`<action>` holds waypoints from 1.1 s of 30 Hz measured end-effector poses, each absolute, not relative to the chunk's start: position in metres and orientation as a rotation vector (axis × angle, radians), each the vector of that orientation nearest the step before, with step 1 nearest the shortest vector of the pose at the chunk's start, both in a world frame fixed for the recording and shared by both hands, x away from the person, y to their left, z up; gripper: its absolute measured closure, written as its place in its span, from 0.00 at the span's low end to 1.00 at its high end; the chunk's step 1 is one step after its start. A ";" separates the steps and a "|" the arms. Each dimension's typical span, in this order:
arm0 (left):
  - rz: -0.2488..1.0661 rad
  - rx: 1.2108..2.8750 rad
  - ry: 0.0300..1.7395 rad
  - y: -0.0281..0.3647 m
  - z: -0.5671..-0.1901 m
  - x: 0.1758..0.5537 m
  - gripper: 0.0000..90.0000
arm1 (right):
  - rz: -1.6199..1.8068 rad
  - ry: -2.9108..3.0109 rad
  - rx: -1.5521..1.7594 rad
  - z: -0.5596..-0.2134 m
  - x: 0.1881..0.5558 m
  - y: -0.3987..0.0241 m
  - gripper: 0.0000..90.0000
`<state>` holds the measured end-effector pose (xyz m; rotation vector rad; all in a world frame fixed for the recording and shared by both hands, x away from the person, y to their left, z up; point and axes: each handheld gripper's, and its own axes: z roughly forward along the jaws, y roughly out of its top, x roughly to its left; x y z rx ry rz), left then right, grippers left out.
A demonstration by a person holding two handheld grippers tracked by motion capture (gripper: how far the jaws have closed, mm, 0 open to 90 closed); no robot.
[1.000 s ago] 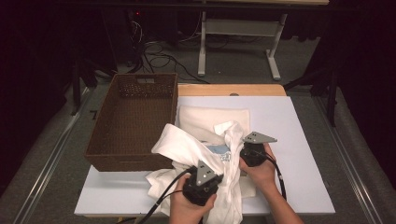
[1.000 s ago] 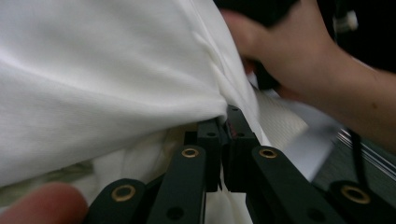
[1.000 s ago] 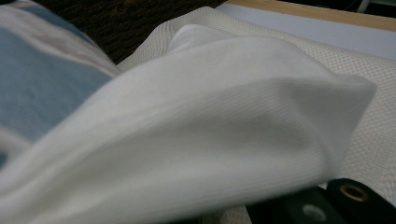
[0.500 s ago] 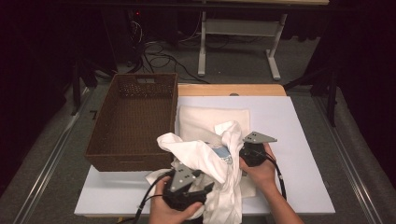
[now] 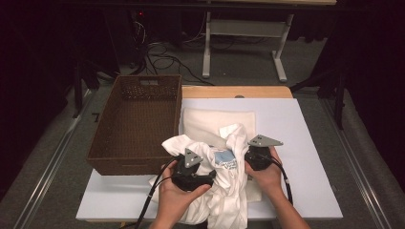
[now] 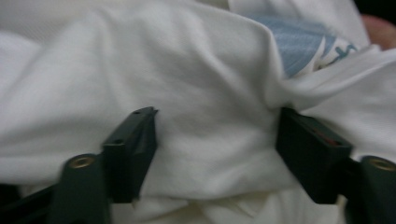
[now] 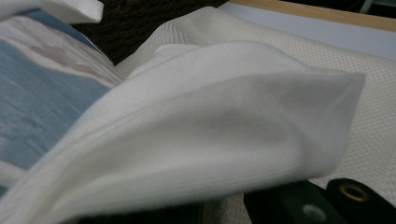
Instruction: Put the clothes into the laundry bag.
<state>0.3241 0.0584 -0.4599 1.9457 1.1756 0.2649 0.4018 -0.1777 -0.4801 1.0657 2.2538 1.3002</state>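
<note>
High view: white table (image 5: 305, 143), dark room.

Probably lab: floor cables (image 5: 162, 59), dark surroundings

You see the table (image 5: 305, 143) brightly lit from above while the room around is dark. Both gripper views are soft, the white cloth (image 6: 196, 116) blurred up close.

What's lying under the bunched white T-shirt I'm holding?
A folded cream textured cloth lies on the white table beneath the white T-shirt with blue print. Its far part shows; the near part is covered by the shirt, so anything else underneath cannot be seen.
</note>
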 end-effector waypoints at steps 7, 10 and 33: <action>0.118 2.035 0.997 0.031 -0.470 0.321 0.93 | 1.321 2.248 1.060 -0.479 0.402 -0.177 0.98; 0.084 2.040 0.988 0.025 -0.475 0.328 0.93 | 1.360 2.237 1.058 -0.473 0.400 -0.177 0.98; 0.285 1.905 1.053 0.032 -0.446 0.342 0.56 | 1.428 2.230 0.933 -0.455 0.389 -0.177 0.98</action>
